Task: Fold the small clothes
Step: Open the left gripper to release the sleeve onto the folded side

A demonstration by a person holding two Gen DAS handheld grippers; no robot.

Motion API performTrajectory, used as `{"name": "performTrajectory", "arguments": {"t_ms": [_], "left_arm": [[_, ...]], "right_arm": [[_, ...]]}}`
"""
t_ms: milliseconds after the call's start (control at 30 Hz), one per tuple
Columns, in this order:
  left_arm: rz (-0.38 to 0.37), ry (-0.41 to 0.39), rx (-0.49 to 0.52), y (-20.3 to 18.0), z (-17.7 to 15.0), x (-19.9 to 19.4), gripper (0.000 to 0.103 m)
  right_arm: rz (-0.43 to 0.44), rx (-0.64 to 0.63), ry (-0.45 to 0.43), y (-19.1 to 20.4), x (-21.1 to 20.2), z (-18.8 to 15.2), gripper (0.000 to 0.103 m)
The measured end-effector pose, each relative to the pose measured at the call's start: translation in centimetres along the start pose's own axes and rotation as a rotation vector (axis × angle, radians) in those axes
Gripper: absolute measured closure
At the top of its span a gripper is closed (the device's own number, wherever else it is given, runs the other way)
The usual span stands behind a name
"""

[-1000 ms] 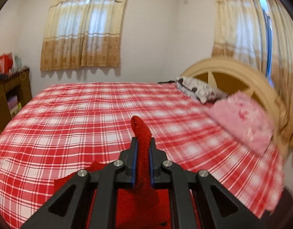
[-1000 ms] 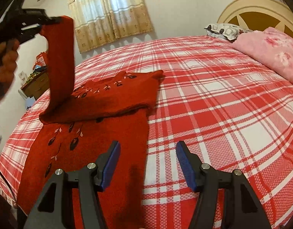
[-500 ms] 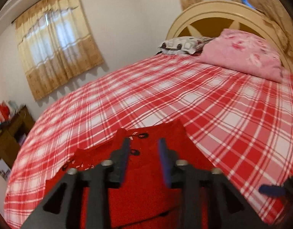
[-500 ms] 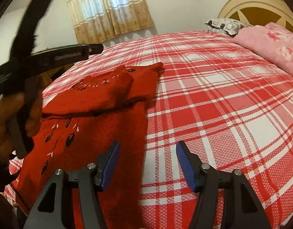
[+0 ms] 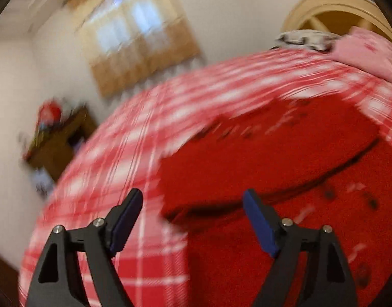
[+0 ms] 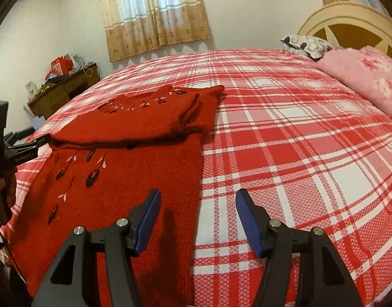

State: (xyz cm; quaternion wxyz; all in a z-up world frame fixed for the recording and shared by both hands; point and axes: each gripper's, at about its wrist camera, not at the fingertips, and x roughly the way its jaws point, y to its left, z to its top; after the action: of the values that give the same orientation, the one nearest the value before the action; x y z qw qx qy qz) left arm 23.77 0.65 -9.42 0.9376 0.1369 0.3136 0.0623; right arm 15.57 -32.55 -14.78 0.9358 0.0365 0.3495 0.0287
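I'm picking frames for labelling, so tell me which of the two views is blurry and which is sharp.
Left wrist view: heavy motion smear across the red sweater and the plaid bedspread; only the left gripper looks crisp. Right wrist view: sharp throughout, fisheye bending the bed's edges, the right gripper casting a soft shadow on the sweater.

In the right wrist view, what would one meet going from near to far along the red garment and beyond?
Right gripper → red sweater's flat lower part → its folded-over upper part → bare plaid bedspread → curtain.
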Motion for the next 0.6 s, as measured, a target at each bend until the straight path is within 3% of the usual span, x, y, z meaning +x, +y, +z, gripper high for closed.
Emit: {"name": "performTrajectory", "arguments": {"t_ms": [100,233,267,433,600], "left_arm": [[-0.017,0.057,-0.079,1.9,-0.7,1.8,0.020],[-0.041,0.051,-0.149,2.6,-0.1,2.7,0.016],[-0.039,0.057,-0.147,2.2,0.1,3.3,0.012],[-0.052,0.130,-0.163,2.6,-1.9,4.9,0.011],[-0.100,0.106,-0.205,3.9,-3.1,3.6,0.009]], "right_arm": [[-0.011,-0.018,-0.006,0.3,-0.1,-0.2,0.041],[-0.016,-0.018,-0.008,0.4,0.0,-0.3,0.041],[-0.014,-0.015,-0.012,0.3,-0.1,-0.3,0.041],[-0.014,0.001,-0.018,0.1,-0.1,-0.5,0.041],[-0.039,-0.007,-0.004,0.3,0.4,-0.7,0.041]]}}
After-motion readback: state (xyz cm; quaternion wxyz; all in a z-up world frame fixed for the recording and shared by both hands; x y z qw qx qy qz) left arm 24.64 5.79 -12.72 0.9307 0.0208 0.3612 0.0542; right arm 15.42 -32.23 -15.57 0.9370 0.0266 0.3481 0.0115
